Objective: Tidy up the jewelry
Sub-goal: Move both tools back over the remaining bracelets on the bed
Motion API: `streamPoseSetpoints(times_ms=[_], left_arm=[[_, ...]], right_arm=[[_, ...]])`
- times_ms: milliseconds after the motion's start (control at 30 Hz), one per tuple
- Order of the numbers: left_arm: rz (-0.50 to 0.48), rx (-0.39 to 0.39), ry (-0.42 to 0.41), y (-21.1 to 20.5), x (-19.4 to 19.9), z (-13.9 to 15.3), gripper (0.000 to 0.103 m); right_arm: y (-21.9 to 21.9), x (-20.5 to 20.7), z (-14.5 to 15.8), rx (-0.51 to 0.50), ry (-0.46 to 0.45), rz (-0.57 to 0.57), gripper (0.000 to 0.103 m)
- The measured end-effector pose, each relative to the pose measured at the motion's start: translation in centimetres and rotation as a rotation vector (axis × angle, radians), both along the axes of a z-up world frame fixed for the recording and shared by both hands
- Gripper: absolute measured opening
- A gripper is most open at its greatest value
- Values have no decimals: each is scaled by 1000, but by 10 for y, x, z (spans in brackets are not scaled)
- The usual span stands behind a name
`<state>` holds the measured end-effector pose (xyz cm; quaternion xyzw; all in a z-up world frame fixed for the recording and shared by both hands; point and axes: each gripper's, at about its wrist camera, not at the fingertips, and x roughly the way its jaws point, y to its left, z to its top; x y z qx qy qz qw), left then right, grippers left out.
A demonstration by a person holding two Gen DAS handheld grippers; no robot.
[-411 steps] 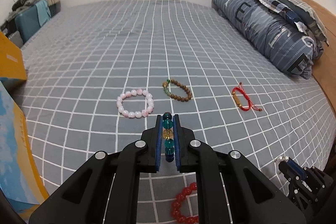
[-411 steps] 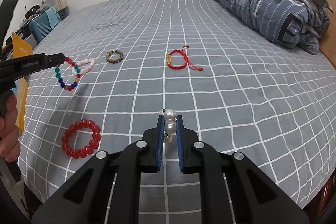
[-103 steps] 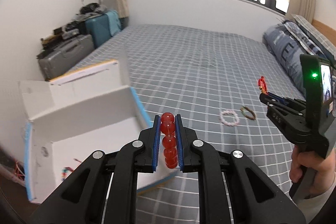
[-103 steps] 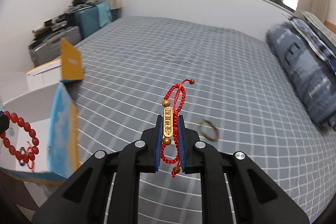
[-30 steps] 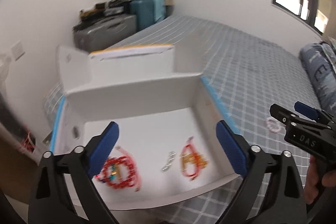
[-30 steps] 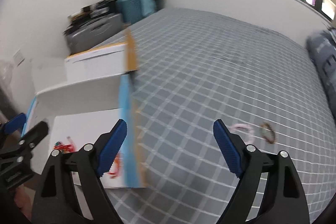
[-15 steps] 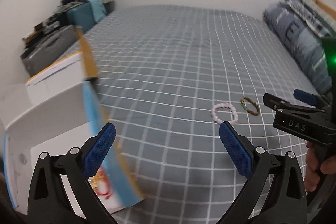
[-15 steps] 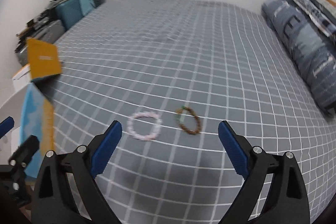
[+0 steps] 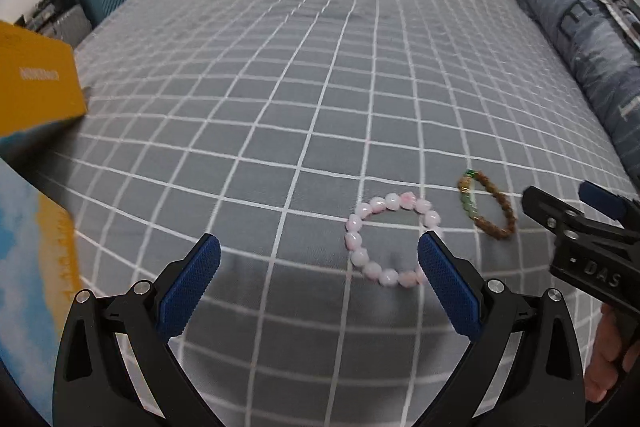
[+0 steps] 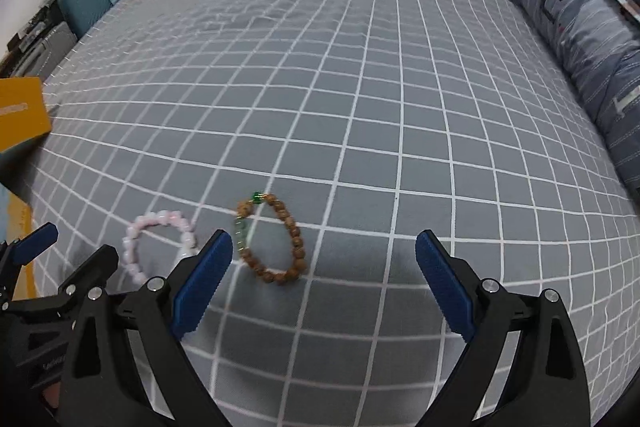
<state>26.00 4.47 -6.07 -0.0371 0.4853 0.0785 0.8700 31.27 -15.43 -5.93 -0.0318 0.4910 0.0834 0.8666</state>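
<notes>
Both my tools, left tool [image 9: 319, 269] and right tool [image 10: 324, 267], gape empty; the pink round-bead bracelet [image 9: 390, 239] and brown wooden-bead bracelet [image 10: 272, 239] look light, floppy: pinch across one strand.

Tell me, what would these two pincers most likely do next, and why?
Probably each lowers onto the bracelet ahead of it. Both sets of jaws are wide open and hold nothing. The pink bead bracelet lies on the bed before the left gripper; the brown bead bracelet lies before the right gripper.
</notes>
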Motion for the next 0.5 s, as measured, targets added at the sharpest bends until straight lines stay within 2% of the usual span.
streamPoseSetpoints(times_ms=[200, 400, 500], left_arm=[[-18, -11, 20, 3, 16, -17, 97], [-41, -6, 30, 0, 20, -31, 97], [-40, -1, 31, 0, 22, -35, 97]], right_arm=[[2, 17, -16, -16, 23, 17, 89], [4, 26, -25, 58, 60, 40, 89], [13, 24, -27, 42, 53, 61, 89]])
